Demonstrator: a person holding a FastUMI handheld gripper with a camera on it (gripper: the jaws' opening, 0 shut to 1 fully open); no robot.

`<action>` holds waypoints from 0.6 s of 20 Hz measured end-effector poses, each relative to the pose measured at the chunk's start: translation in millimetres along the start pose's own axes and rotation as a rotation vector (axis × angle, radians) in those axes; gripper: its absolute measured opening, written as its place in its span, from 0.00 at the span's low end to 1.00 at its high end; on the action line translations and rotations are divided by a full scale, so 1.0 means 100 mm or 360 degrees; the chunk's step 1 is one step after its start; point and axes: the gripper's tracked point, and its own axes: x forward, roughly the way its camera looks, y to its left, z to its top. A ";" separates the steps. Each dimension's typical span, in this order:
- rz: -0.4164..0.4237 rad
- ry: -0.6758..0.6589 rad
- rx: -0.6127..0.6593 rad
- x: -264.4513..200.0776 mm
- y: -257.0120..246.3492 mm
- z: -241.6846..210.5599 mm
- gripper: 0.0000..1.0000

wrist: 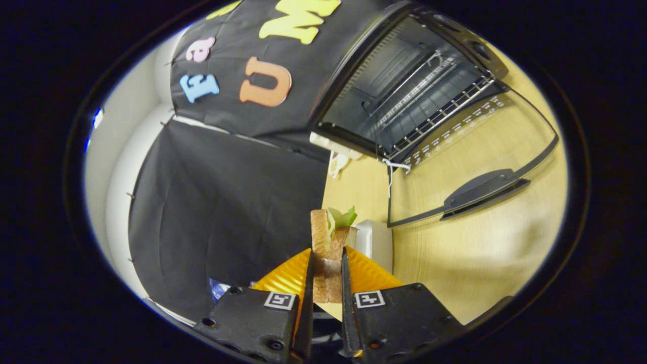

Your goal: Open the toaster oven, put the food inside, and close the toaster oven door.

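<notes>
My gripper is shut on a sandwich of brown bread with green lettuce sticking out at its far end; both orange-backed fingers press its sides. The sandwich hangs in the air, off the table. Beyond the fingers and to the right stands the black toaster oven, seen strongly tilted. Its glass door is folded fully down onto the table, with the dark handle at its near edge. Inside the open cavity I see a wire rack.
The oven stands on a light wooden table. A small white block sits on the table just beyond the sandwich. A white cord or string hangs at the door's hinge corner. Black cloth covers the wall to the left.
</notes>
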 end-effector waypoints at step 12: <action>0.0050 -0.1342 0.0339 -0.68 -0.57 1.60 0.29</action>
